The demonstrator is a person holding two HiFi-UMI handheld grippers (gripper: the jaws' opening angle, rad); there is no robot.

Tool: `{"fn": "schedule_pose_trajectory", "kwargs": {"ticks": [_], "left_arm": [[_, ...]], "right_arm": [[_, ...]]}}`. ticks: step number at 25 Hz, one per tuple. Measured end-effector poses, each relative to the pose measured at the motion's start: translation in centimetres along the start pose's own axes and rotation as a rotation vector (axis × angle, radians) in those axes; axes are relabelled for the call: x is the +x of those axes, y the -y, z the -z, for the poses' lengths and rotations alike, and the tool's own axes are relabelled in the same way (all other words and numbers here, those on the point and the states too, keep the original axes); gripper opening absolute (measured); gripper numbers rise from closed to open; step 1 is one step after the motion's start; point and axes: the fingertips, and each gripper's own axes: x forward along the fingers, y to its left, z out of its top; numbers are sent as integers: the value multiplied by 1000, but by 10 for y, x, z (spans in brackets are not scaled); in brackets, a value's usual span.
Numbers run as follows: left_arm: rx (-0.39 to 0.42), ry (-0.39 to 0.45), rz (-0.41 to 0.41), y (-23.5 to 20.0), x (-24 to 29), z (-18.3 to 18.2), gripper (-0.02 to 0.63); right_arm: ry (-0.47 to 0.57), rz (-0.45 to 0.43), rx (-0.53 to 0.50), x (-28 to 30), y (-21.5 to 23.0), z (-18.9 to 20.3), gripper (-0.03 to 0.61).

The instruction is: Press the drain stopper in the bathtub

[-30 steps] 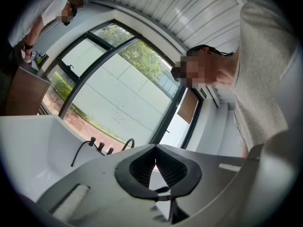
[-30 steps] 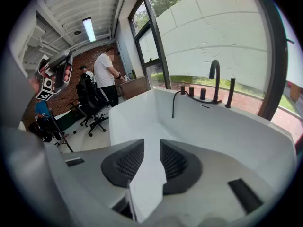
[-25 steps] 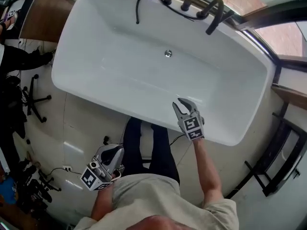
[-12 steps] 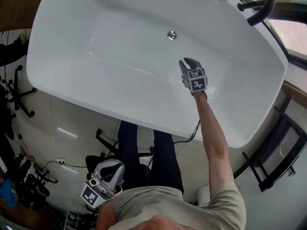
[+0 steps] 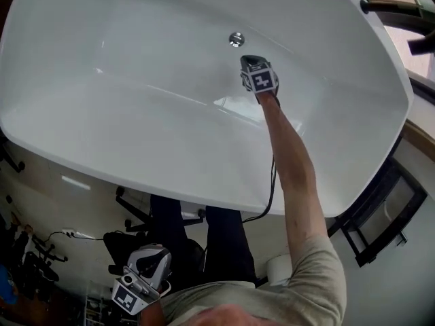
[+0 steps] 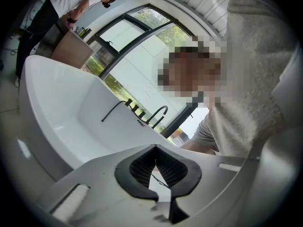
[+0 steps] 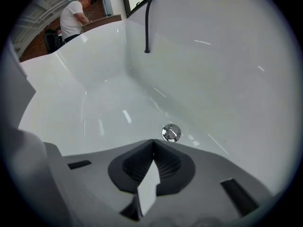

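The chrome drain stopper (image 5: 236, 39) sits in the floor of the white bathtub (image 5: 122, 156). My right gripper (image 5: 250, 61) reaches down into the tub on an outstretched arm, its tips just short of the stopper and apart from it. In the right gripper view the stopper (image 7: 171, 133) lies just beyond the right gripper (image 7: 153, 141), whose jaws are closing; their tips meet with nothing between them. My left gripper (image 5: 139, 280) hangs low outside the tub beside my body. In the left gripper view the left gripper (image 6: 155, 146) is shut and empty.
A black faucet (image 6: 158, 112) and a black hose (image 7: 147, 22) stand on the tub's far rim. A black frame (image 5: 380, 216) stands right of the tub. A cable (image 5: 270, 189) hangs over the near rim. Another person (image 7: 73, 18) stands beyond the tub's end.
My right gripper moved from the tub's near rim down and forward into the tub, close to the stopper, and its jaws closed. The left gripper dropped lower beside my body.
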Motion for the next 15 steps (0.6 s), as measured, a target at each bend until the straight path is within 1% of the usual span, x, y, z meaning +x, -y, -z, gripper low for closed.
{"fn": "schedule_pose_trajectory", "kwargs": {"ticks": [1, 5, 9, 13, 15], "left_arm": [[-6, 0, -11, -6, 0, 3, -3], [-20, 0, -43, -23, 3, 15, -3], [-46, -5, -64, -31, 7, 26, -3], [-64, -12, -72, -38, 13, 37, -3], [-76, -13, -80, -42, 14, 40, -3]], "right_arm": [[-4, 3, -1, 11, 3, -2, 3], [-34, 64, -27, 40, 21, -12, 3], [-51, 91, -33, 72, 36, -11, 3], [4, 118, -56, 86, 47, -39, 3], [1, 125, -72, 94, 49, -41, 3]]}}
